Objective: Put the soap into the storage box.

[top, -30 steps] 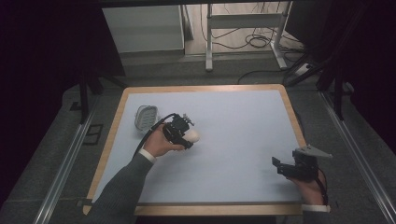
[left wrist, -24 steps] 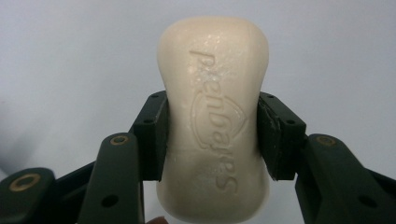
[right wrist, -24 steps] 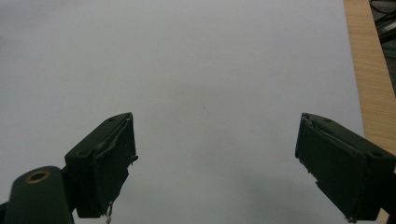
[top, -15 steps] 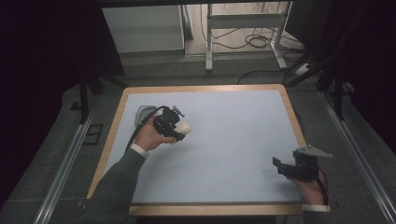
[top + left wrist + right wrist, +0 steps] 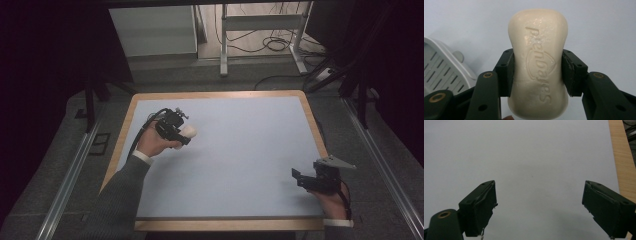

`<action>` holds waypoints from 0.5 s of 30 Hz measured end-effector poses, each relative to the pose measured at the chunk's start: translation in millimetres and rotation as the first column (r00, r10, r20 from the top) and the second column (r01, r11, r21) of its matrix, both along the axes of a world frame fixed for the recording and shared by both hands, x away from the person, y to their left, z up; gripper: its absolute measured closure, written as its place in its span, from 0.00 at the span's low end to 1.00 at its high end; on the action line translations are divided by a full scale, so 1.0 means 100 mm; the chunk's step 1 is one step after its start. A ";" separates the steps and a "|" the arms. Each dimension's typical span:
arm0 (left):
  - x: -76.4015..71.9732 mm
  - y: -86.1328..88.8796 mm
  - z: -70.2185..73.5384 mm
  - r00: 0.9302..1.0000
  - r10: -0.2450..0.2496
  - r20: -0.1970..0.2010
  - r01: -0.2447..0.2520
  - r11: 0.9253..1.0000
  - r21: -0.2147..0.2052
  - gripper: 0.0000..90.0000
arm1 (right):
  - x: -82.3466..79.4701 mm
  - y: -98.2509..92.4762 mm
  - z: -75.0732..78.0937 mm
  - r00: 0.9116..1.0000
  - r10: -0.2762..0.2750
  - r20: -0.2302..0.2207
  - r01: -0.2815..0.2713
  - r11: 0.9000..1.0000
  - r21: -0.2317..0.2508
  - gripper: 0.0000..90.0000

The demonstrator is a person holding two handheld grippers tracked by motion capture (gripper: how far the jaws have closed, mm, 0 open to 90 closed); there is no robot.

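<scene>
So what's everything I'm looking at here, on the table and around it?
Bar of soap: one, cream with embossed lettering, clamped between the jaws of the left claw, held above the table.
Soap dish: one, light grey with drain slots, on the table beside the held soap.
Table: one, pale blue top with a wooden rim, centre of the high view.
Metal frame legs: grey, on the floor behind the table.
Cables: black, loose on the floor behind the table.
Left claw: one, black, in the person's left hand, at the table's far left.
Right claw: one, black, jaws apart and holding nothing, at the table's near right corner.
</scene>
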State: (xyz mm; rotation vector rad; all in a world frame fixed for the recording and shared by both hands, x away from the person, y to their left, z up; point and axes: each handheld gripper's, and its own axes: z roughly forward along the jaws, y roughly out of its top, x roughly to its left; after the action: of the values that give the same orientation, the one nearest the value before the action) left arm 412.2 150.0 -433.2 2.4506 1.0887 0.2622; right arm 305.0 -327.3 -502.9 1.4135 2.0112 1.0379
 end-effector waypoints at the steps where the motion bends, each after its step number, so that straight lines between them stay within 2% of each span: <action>1: 0.01 0.01 0.00 1.000 0.005 0.001 -0.005 1.000 -0.002 0.55 | 0.00 0.00 0.00 1.000 0.000 -0.001 0.000 1.000 0.001 0.13; 15: 0.12 0.18 0.06 0.999 0.053 -0.004 -0.053 0.999 -0.002 0.55 | 0.00 0.00 -0.01 1.000 0.004 -0.004 -0.004 1.000 0.001 0.13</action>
State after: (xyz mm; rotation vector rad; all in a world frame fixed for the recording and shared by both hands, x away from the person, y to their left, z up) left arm 423.9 167.8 -427.4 2.4238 1.1568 0.2727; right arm 305.3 -327.3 -503.7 1.4136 2.0170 1.0382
